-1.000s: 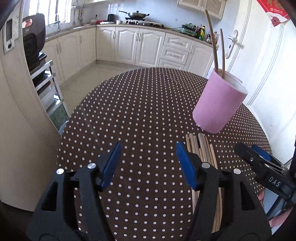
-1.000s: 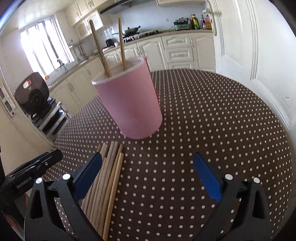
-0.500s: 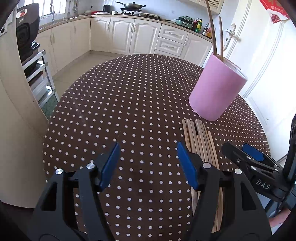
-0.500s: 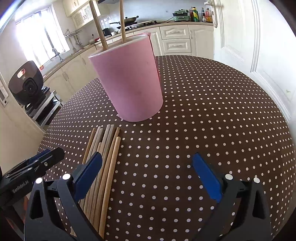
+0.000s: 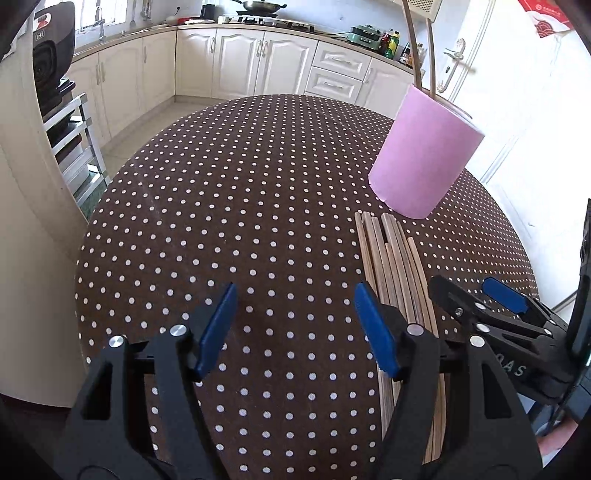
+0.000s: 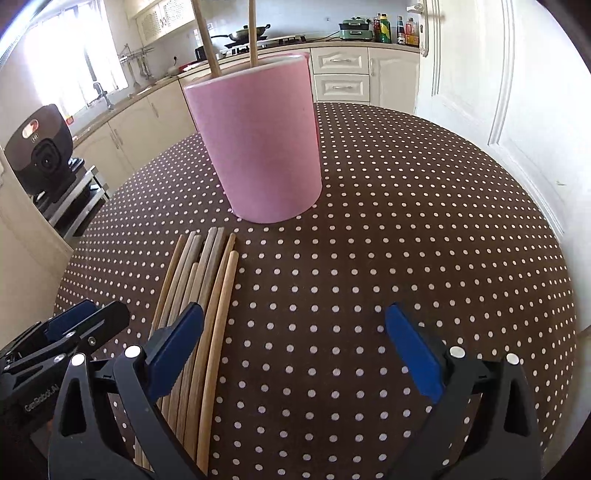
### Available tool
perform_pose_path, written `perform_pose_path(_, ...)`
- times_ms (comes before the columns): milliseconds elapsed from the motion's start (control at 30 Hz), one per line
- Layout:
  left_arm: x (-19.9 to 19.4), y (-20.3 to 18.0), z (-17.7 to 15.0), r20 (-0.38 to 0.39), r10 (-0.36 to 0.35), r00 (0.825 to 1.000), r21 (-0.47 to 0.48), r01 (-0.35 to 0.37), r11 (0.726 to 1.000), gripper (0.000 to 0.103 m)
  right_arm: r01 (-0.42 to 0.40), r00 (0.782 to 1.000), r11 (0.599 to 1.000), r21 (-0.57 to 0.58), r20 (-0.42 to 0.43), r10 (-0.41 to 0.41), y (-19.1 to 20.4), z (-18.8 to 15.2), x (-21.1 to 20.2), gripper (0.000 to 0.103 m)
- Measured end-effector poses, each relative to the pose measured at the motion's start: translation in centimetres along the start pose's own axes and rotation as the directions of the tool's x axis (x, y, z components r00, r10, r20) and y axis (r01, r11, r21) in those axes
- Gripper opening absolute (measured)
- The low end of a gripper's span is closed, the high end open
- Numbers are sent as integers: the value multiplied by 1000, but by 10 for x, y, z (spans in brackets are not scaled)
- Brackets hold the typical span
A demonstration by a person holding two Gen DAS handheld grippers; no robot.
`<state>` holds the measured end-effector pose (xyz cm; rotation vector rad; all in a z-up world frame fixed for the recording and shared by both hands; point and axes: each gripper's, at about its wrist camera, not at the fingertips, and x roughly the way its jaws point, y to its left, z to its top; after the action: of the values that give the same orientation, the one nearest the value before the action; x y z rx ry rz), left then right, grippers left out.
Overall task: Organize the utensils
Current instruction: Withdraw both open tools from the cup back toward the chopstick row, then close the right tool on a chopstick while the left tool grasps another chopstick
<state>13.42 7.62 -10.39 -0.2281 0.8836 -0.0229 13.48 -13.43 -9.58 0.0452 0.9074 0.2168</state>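
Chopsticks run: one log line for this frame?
left tongs open, empty | right tongs open, empty | loose chopsticks flat on table | pink cup upright, two chopsticks inside

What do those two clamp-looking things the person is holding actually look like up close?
Both are matte black plastic frames with triangular cut-outs and silver rivets. The left gripper and right gripper each carry two flat blue pads at the fingertips. White lettering marks their sides. No cables or sleeves are clearly visible.
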Motion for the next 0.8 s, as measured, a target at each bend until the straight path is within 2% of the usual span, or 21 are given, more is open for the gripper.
perform_pose_path(233,-5,0,-4,1,-6,1000,-9,6,1000,66,27,1000,1000,-10,-1,-27,10,-8,-1,93)
perform_pose_path(300,-5,-1,-5,-3,-4,1000,-9,4,1000,66,39,999,999,-20,4,-39,13,-10,-2,79)
perform_pose_path(400,-6,-2,-6,-3,-3,1000,-8,3,1000,66,38,999,999,-22,11,-37,14,-10,-4,72)
perform_pose_path(667,-8,-8,-8,-4,-3,1000,2,3,1000,67,61,998,998,-6,12,-61,18,-9,-4,72)
perform_pose_path(733,-8,-10,-8,-5,7,1000,18,-7,1000,67,64,998,998,-17,12,-64,21,-9,-3,67)
perform_pose_path(800,-9,-10,-7,1,19,1000,21,-19,1000,67,53,998,999,-5,18,-53,23,-9,-4,56)
